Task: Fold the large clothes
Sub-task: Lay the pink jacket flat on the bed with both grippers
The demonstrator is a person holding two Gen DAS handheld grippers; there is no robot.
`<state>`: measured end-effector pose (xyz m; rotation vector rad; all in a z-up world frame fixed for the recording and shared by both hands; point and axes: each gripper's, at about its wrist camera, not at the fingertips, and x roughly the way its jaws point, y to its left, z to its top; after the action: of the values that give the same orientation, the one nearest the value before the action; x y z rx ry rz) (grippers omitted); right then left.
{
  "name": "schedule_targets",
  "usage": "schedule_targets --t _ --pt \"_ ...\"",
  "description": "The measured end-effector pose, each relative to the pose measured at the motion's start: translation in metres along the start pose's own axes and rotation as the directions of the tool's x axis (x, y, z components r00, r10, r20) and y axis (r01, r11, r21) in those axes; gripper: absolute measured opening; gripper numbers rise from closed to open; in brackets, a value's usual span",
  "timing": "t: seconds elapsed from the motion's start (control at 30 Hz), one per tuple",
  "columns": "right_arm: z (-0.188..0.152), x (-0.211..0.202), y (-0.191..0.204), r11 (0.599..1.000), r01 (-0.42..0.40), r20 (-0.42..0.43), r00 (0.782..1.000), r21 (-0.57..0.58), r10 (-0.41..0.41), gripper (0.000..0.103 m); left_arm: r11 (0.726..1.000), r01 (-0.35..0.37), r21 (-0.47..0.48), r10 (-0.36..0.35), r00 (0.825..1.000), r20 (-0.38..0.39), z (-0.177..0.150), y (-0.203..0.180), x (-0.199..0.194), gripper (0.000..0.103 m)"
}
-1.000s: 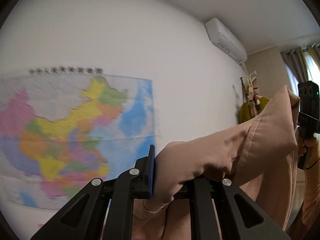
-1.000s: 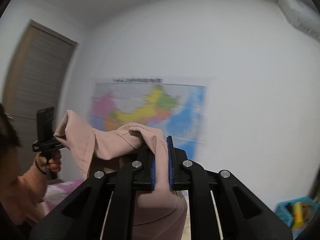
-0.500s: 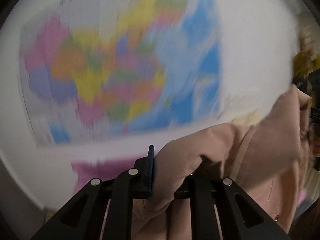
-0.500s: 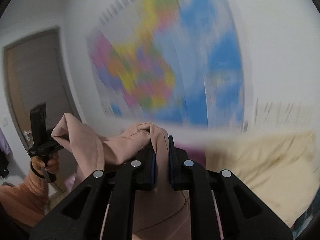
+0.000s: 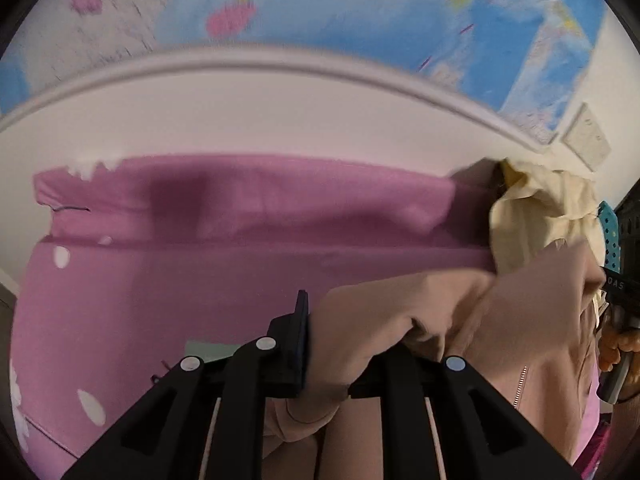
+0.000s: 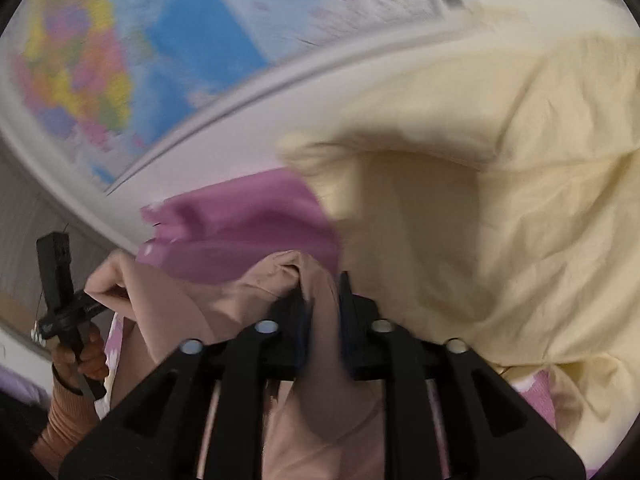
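Wall map (image 5: 360, 20): coloured, blurred, above a white headboard (image 5: 280, 120).
Pink bedsheet (image 5: 160, 280): spread below both grippers.
Cream blanket (image 6: 500, 200): bunched at the sheet's right side.
Beige garment (image 5: 480, 320): slung between the grippers above the sheet.
Left gripper (image 5: 332, 344): jaws just easing apart, cloth bunched between them.
Right gripper (image 6: 322, 312): jaws just widening, a fold of garment in the gap; whether the pads press it, cannot tell.
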<state>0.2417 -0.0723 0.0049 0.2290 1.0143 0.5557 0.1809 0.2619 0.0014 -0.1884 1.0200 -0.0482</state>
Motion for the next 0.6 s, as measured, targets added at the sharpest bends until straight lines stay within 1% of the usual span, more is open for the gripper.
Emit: schedule_targets --t 0.03,0.07,0.1,0.13,0.17,0.23,0.27,0.3,0.33,0.37,0.4,0.43,0.47,0.53,0.6 --pt "0.001 0.008 -0.005 1.000 0.022 -0.021 1.000 0.015 -0.022 0.030 1.000 -0.008 -0.023 0.007 0.999 -0.039 0.002 0.006 0.013 0.021" --pt "0.003 0.014 -0.007 0.998 0.062 -0.037 0.997 0.012 -0.061 0.033 0.997 -0.023 -0.069 0.017 0.996 -0.087 0.004 0.015 0.026 0.023" --pt "0.002 0.013 -0.007 0.996 0.087 -0.032 0.996 0.007 -0.087 0.043 0.996 -0.020 -0.084 0.011 0.994 -0.112 0.004 0.020 0.034 0.025" --pt "0.001 0.009 -0.008 0.994 0.106 -0.017 0.994 0.004 -0.106 0.051 0.996 -0.016 -0.088 0.003 0.990 -0.141 0.003 0.025 0.043 0.027" --pt "-0.001 -0.002 -0.008 0.995 0.098 0.019 0.995 0.002 -0.098 0.059 0.995 -0.016 -0.096 0.002 0.989 -0.148 0.002 0.029 0.045 0.031" --pt "-0.010 -0.025 -0.008 0.998 0.060 0.068 0.996 -0.018 -0.059 0.059 0.993 0.019 -0.114 -0.034 0.992 -0.125 -0.005 0.039 0.039 0.040" --pt "-0.016 -0.033 -0.007 0.998 0.048 0.074 0.996 -0.038 -0.045 0.063 0.992 0.048 -0.113 -0.060 0.993 -0.105 -0.009 0.043 0.031 0.042" --pt "-0.029 -0.045 -0.005 0.996 0.051 0.076 0.996 -0.073 -0.045 0.067 0.991 0.079 -0.109 -0.088 0.993 -0.082 -0.012 0.047 0.022 0.046" --pt "-0.042 -0.055 -0.002 0.992 0.061 0.071 0.996 -0.107 -0.053 0.069 0.988 0.112 -0.106 -0.118 0.991 -0.059 -0.015 0.049 0.012 0.051" --pt "-0.057 -0.062 0.000 0.989 0.061 0.060 0.997 -0.137 -0.054 0.072 0.984 0.145 -0.100 -0.149 0.988 -0.032 -0.021 0.056 -0.001 0.053" --pt "-0.080 -0.070 -0.001 0.984 0.061 0.039 0.998 -0.165 -0.055 0.073 0.983 0.159 -0.094 -0.161 0.987 -0.017 -0.025 0.058 -0.009 0.053" --pt "-0.096 -0.073 -0.003 0.983 0.062 0.019 0.998 -0.175 -0.059 0.073 0.982 0.175 -0.072 -0.175 0.984 0.005 -0.032 0.062 -0.021 0.055" --pt "-0.114 -0.076 -0.008 0.983 0.058 -0.007 0.998 -0.174 -0.060 0.073 0.983 0.174 -0.054 -0.174 0.985 0.017 -0.040 0.064 -0.032 0.055" --pt "-0.151 -0.082 -0.019 0.985 0.078 -0.049 0.995 -0.151 -0.086 0.073 0.984 0.176 -0.037 -0.175 0.984 0.029 -0.052 0.068 -0.045 0.055" --pt "-0.184 -0.091 -0.034 0.992 0.068 -0.078 0.994 -0.109 -0.077 0.073 0.983 0.181 -0.021 -0.180 0.983 0.032 -0.065 0.073 -0.055 0.057"
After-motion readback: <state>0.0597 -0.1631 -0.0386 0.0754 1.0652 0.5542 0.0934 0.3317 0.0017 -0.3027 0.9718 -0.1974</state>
